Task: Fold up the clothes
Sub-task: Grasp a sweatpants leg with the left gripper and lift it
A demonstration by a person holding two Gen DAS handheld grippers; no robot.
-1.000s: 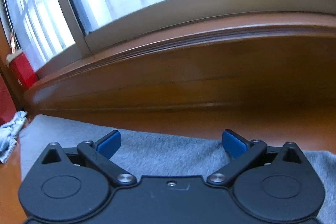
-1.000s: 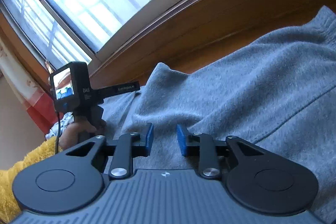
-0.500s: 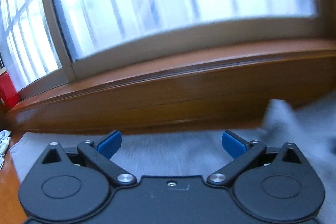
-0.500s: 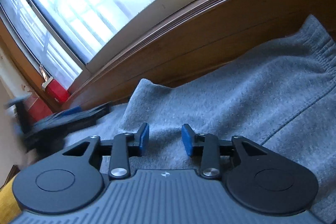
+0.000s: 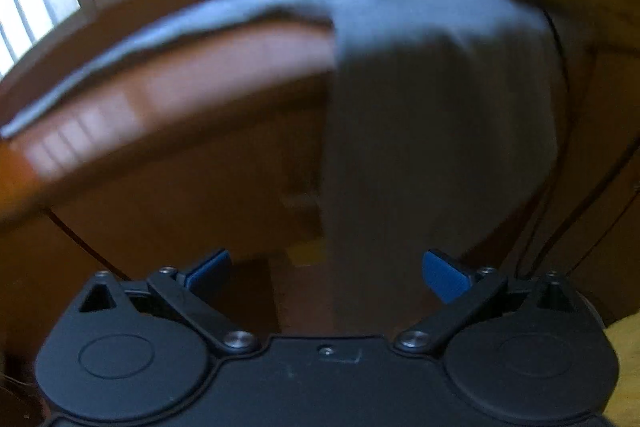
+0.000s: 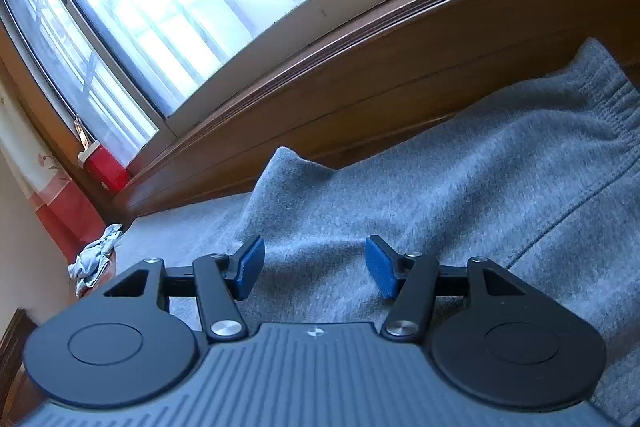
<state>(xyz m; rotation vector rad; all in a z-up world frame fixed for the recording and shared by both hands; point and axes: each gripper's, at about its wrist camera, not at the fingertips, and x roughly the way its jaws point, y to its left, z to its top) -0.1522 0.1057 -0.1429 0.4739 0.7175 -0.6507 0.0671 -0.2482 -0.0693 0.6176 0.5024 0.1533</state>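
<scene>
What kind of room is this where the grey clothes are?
Probably a room in a home, right by a window. A big bright window sits above a wooden sill, grey sweatpants lie spread on the wooden ledge, and a small crumpled cloth lies in the corner.

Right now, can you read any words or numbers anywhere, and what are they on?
No words or numbers can be read in either view.
The left gripper and right gripper show only plain black plastic.
The grey garment has no print.
The red object by the window shows no readable label.
</scene>
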